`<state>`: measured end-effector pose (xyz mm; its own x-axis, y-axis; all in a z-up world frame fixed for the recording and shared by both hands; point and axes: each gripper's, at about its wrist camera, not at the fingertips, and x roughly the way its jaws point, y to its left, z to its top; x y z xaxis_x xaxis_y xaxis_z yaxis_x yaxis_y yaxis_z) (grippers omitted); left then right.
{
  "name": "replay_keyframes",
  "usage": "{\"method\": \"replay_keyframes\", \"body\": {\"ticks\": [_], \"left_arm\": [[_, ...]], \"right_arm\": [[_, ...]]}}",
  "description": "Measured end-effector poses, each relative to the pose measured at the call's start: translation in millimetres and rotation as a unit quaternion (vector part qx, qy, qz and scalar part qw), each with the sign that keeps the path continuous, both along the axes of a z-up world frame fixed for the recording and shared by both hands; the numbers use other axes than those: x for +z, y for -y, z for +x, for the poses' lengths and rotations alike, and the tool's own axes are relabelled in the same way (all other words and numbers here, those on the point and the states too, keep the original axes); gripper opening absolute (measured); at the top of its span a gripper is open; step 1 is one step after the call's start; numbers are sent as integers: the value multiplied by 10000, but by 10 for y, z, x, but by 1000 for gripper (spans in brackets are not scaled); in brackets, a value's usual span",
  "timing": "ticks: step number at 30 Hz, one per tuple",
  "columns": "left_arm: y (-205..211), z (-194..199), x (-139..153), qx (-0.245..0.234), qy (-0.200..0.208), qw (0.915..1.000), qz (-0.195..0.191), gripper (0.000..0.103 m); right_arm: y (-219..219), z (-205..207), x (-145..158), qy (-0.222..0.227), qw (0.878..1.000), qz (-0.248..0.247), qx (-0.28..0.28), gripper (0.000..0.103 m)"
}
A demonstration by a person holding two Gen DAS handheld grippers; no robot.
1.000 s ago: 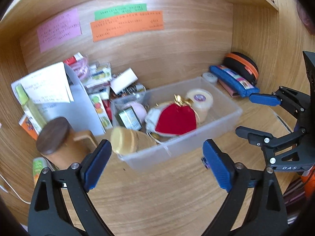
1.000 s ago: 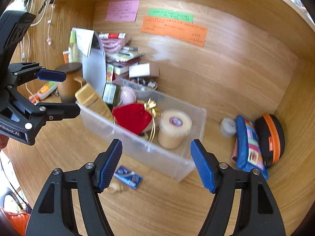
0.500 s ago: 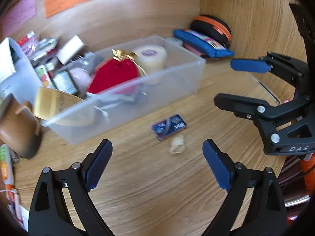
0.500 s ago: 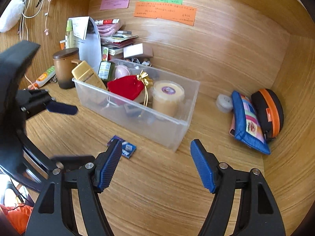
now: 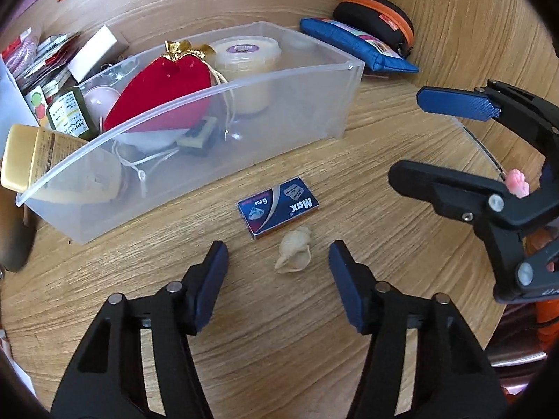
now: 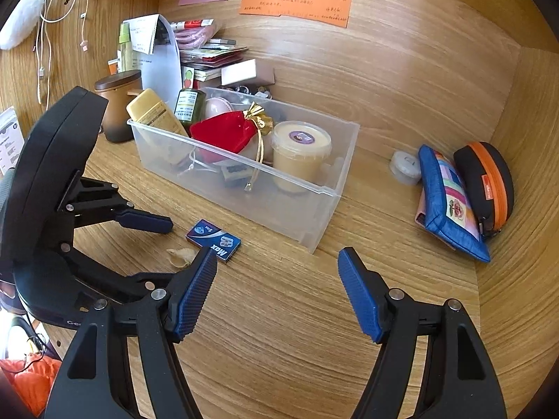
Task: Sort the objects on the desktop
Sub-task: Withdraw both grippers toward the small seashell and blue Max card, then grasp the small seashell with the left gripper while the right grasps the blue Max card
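A cream seashell (image 5: pixel 294 255) lies on the wooden desk, between the open jaws of my left gripper (image 5: pixel 277 270), which is low over it and not touching. A blue "Max" box (image 5: pixel 278 206) lies just beyond the shell. Both show in the right wrist view, the shell (image 6: pixel 180 256) and the box (image 6: pixel 213 241). The clear plastic bin (image 5: pixel 223 87) behind holds a red pouch (image 5: pixel 164 90), a cream tub (image 5: pixel 244 70) and bottles. My right gripper (image 6: pixel 276 289) is open and empty, to the right of the shell, above bare desk.
A blue pouch (image 6: pixel 447 202), a black and orange case (image 6: pixel 485 181) and a small white pot (image 6: pixel 405 167) lie at the right wall. A brown jar (image 6: pixel 117 104), papers and packets stand behind the bin on the left. Sticky notes (image 6: pixel 295 5) hang on the back wall.
My left gripper has swung down and right from the bin to the shell, coming close so the shell sits between its jaws. The right gripper has pulled back a little.
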<state>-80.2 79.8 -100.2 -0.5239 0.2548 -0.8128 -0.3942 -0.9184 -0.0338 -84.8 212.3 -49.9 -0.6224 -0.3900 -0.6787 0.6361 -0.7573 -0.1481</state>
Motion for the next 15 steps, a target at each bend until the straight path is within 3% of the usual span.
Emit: {"method": "replay_keyframes", "body": {"ticks": [7, 15], "left_arm": [[221, -12, 23, 203, -34, 9998, 77, 21], [512, 16, 25, 438, -87, 9989, 107, 21]], "right_arm": [[134, -25, -86, 127, 9997, 114, 168, 69], [486, -64, -293, 311, 9970, 483, 520, 69]]}}
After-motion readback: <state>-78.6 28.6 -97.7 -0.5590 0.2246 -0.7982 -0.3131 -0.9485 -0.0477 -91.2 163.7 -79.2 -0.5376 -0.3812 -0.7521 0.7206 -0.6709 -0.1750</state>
